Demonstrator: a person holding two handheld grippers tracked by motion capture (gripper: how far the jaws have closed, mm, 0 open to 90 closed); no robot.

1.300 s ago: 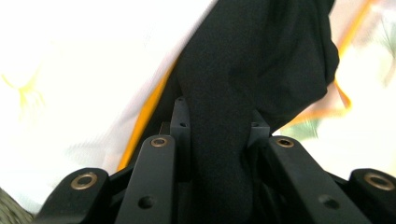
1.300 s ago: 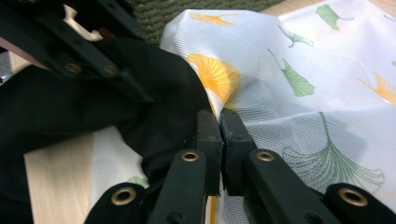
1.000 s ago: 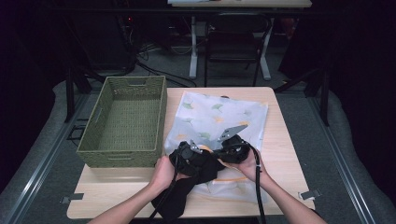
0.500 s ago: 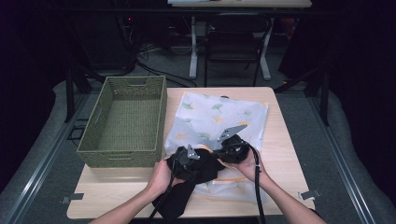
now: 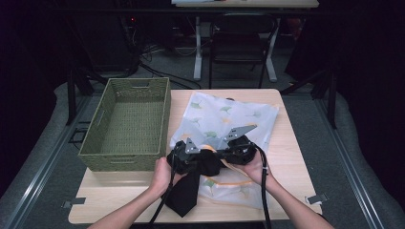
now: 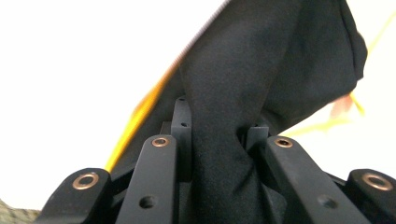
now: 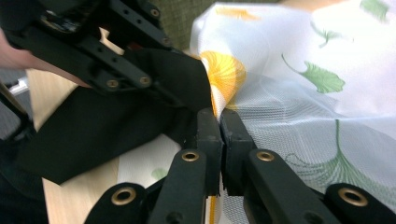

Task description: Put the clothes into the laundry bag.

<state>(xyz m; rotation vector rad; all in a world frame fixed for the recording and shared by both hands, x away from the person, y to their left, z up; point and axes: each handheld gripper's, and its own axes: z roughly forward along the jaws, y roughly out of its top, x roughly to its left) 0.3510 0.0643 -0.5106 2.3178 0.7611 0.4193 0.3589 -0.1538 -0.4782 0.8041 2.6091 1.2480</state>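
Black cloth (image 5: 188,193) sits at the lower centre of the high view, on the near edge of the table (image 5: 291,143), with its lower end hanging toward the bottom of the frame. Left tool (image 5: 187,155) has just been closing its jaws on it: in the left gripper view the black cloth (image 6: 243,93) runs up between the two jaws and both pads press into a bunched fold, so it's gripped. Right tool (image 5: 239,148) is clamped tight on the edge of the white mesh bag (image 5: 229,117); in the right gripper view the jaws meet at lower centre with the thin fabric of the bag (image 7: 299,93) pinched between them, right by its yellow-orange trim.

Both tools sit just beside each other, nearly touching, over the near end of the bag. The bag has a green and yellow leaf print, lies flat across the centre-right of the table, and the black cloth overlaps its near left corner.

Green woven basket (image 5: 126,121) stands at the left of the table, just beside the bag.
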